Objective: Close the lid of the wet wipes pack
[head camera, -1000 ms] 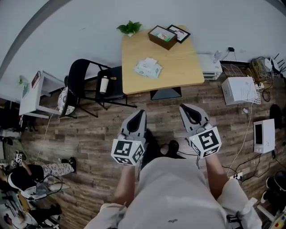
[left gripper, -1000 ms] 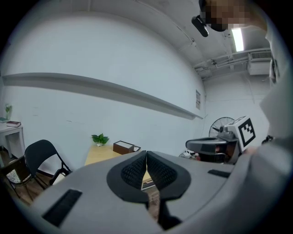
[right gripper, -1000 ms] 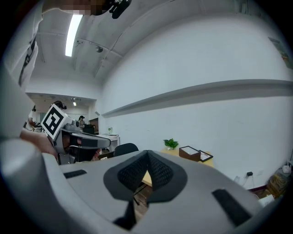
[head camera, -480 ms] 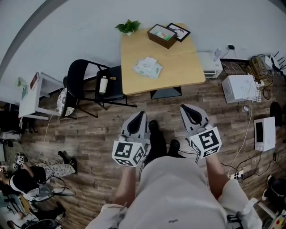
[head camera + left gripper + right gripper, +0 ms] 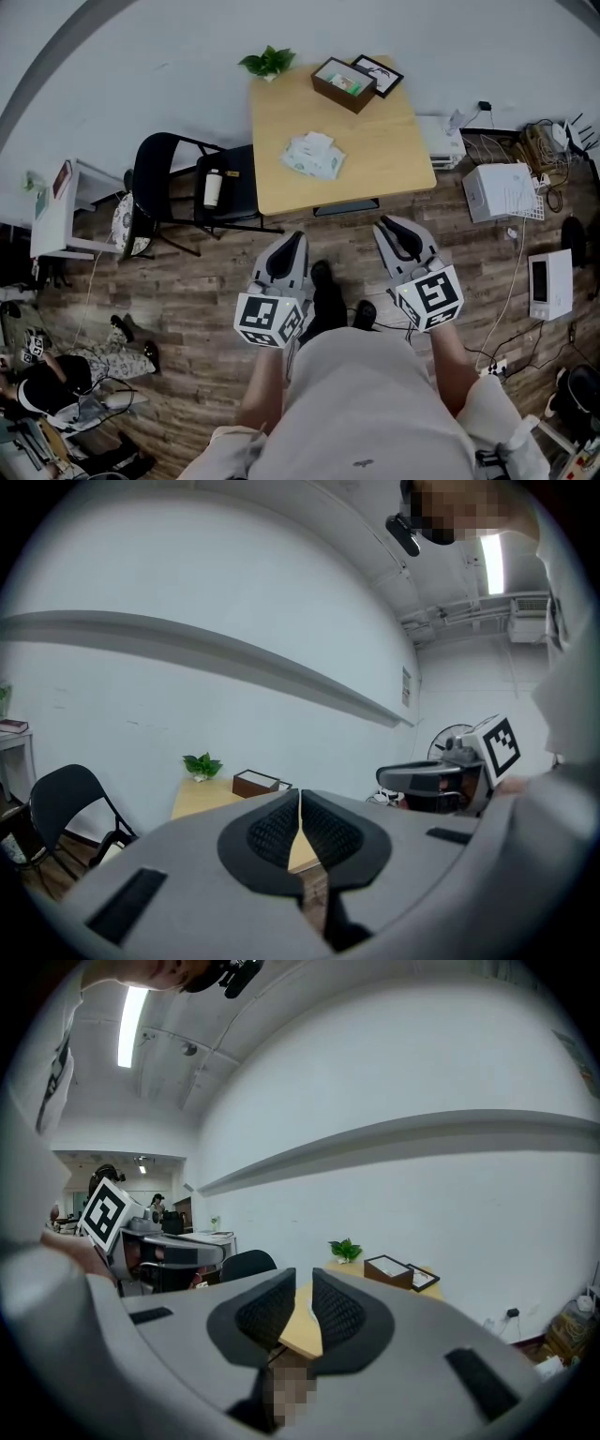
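Wipes pack (image 5: 312, 155) lies well beyond closed left claw (image 5: 298, 236) and empty, just-opening right claw (image 5: 382, 224).

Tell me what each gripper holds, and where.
Nothing: the left gripper is shut, empty; the right gripper has just been opening, nothing between its jaws. The pack lies on the table.

Left claw (image 5: 292, 239) held out front, jaws pressed together, empty, right claw (image 5: 389, 228) held alongside, jaws just eased slightly apart, nothing between
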Available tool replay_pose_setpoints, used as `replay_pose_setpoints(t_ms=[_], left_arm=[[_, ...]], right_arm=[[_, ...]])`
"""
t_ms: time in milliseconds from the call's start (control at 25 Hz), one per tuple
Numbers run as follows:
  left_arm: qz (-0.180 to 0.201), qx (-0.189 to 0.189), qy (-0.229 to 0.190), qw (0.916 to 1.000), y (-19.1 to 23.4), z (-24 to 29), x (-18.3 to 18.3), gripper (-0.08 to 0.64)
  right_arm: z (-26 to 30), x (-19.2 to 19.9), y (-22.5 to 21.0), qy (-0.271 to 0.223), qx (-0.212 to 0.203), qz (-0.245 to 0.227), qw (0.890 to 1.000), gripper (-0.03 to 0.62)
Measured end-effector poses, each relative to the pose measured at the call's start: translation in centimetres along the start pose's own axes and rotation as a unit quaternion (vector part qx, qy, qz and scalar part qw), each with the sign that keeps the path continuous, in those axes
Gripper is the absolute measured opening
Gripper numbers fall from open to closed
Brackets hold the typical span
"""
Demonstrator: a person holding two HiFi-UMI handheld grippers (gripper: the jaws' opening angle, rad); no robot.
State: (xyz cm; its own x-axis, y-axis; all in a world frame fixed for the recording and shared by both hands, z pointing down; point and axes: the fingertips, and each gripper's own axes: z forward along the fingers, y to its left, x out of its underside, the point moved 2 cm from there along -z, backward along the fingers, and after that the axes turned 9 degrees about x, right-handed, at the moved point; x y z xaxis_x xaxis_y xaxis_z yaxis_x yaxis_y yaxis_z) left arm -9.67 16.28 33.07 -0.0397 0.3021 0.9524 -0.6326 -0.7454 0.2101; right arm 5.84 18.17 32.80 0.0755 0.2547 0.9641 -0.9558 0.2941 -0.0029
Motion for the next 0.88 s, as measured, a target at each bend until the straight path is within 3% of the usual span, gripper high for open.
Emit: replay_pose_setpoints(t_ms=[880], left_arm=[[0.002,0.049,0.015,0.9987,13.0,7.3,-3.3,0.035]], right_arm=[[13.6,-3.2,-1.4,0.034,0.034,0.001,0.999,0.106]])
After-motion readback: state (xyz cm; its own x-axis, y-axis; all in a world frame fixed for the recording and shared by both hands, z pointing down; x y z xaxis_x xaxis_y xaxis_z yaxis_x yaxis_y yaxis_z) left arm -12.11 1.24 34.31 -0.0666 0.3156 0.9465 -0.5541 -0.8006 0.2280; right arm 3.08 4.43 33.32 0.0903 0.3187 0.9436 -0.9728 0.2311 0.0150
